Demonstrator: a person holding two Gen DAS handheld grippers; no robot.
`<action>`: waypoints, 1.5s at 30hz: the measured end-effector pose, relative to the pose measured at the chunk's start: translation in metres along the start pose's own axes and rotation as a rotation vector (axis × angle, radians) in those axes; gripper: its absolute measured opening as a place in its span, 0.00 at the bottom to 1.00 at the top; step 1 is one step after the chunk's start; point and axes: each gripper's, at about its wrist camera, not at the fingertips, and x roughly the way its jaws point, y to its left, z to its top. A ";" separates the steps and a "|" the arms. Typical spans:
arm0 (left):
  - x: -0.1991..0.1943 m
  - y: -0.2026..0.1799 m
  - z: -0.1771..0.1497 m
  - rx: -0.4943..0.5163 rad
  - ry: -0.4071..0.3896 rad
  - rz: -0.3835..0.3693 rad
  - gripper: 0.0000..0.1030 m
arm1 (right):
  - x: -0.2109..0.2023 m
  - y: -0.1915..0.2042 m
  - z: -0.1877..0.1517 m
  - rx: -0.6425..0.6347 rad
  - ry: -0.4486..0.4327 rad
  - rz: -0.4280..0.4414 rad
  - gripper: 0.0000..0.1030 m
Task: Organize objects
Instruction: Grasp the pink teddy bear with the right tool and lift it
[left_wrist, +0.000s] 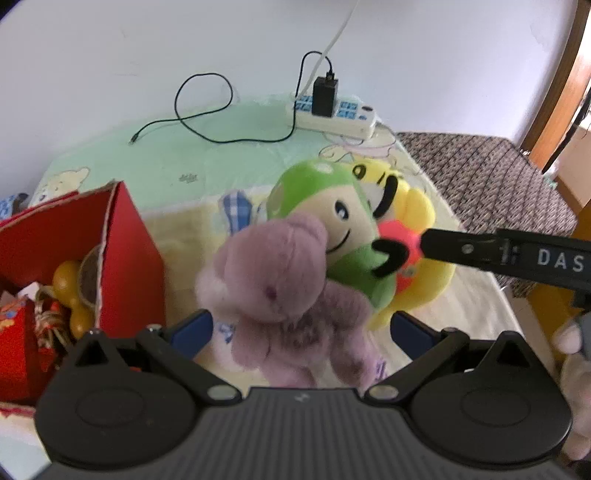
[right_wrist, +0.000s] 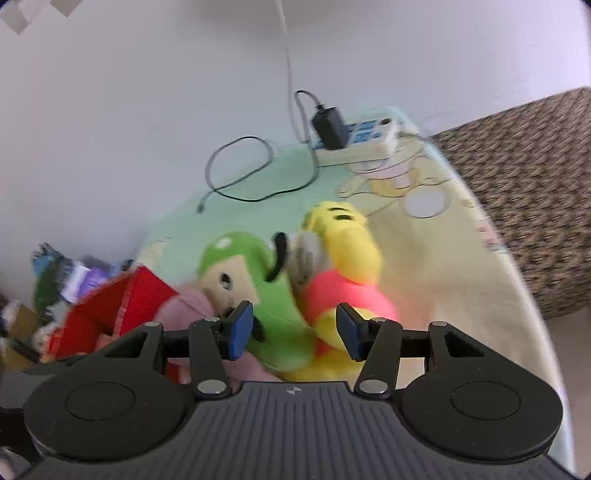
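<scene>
A purple plush bear (left_wrist: 280, 291) sits right in front of my left gripper (left_wrist: 301, 328), between its wide-open blue pads without visible contact. Behind it lean a green plush (left_wrist: 325, 218) and a yellow and pink bee plush (left_wrist: 413, 236). In the right wrist view my right gripper (right_wrist: 295, 328) is open, its pads straddling the green plush (right_wrist: 273, 325) and the bee plush (right_wrist: 347, 288); the view is blurred. My right gripper's black finger (left_wrist: 517, 254) reaches in from the right in the left wrist view. A red box (left_wrist: 125, 251) with trinkets stands at left.
A white power strip (left_wrist: 336, 114) with a black charger and a looped black cable (left_wrist: 207, 110) lies at the table's far edge by the wall. A brown patterned seat (left_wrist: 491, 177) stands beyond the table's right edge. Clutter lies left of the red box (right_wrist: 122, 306).
</scene>
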 end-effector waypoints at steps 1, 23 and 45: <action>0.000 0.000 0.002 -0.006 -0.018 -0.018 0.99 | 0.004 0.001 0.002 0.002 0.002 0.026 0.52; 0.039 0.019 -0.014 -0.030 0.069 -0.100 0.95 | 0.050 0.045 -0.003 -0.257 0.183 0.299 0.53; 0.035 0.008 -0.022 0.033 0.120 -0.062 0.78 | 0.047 0.041 -0.007 -0.129 0.232 0.345 0.49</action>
